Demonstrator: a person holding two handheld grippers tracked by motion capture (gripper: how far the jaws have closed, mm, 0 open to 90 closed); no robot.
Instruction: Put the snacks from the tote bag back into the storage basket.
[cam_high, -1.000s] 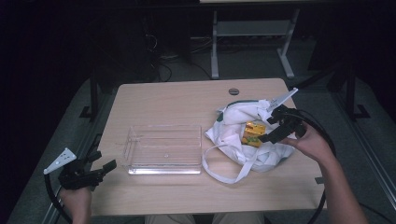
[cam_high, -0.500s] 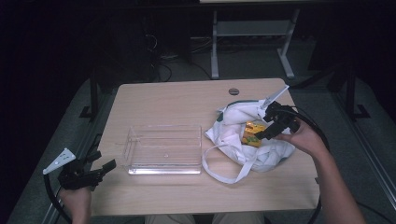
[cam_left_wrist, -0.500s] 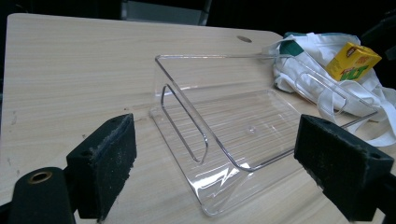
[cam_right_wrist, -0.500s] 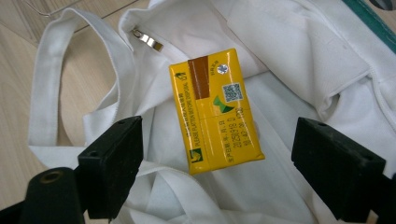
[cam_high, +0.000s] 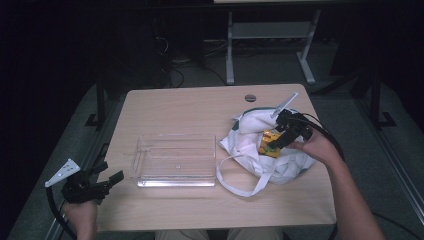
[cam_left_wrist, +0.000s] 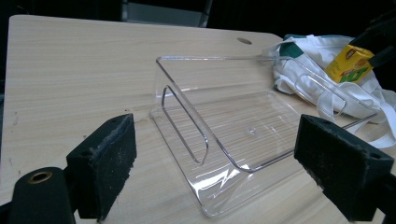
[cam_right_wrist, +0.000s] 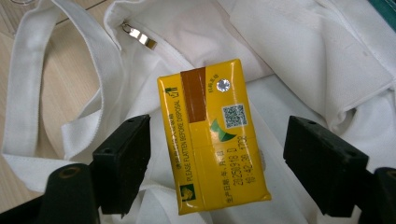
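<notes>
A yellow drink carton (cam_right_wrist: 212, 140) lies on the opening of a white cloth bag (cam_right_wrist: 303, 56) at the table's right side. My right gripper (cam_right_wrist: 217, 163) is open, its jaws on either side of the carton, the left pad close to it and the right pad well apart. In the high view the right gripper (cam_high: 277, 143) points down at the carton (cam_high: 269, 145) on the bag (cam_high: 247, 140). My left gripper (cam_high: 111, 171) is open and holds nothing, just off the table's front left corner. It faces the clear plastic tray (cam_left_wrist: 182, 100), with the carton (cam_left_wrist: 350, 64) beyond it.
The clear tray (cam_high: 175, 137) stands with nothing in it at the middle of the wooden table (cam_high: 190, 105). A white bag strap (cam_high: 240, 187) loops toward the front edge. A round cable hole (cam_high: 250, 98) sits near the far edge. A metal frame (cam_high: 270, 35) stands behind.
My right gripper has shifted a little left and closer over the carton. The left gripper has stayed where it was.
</notes>
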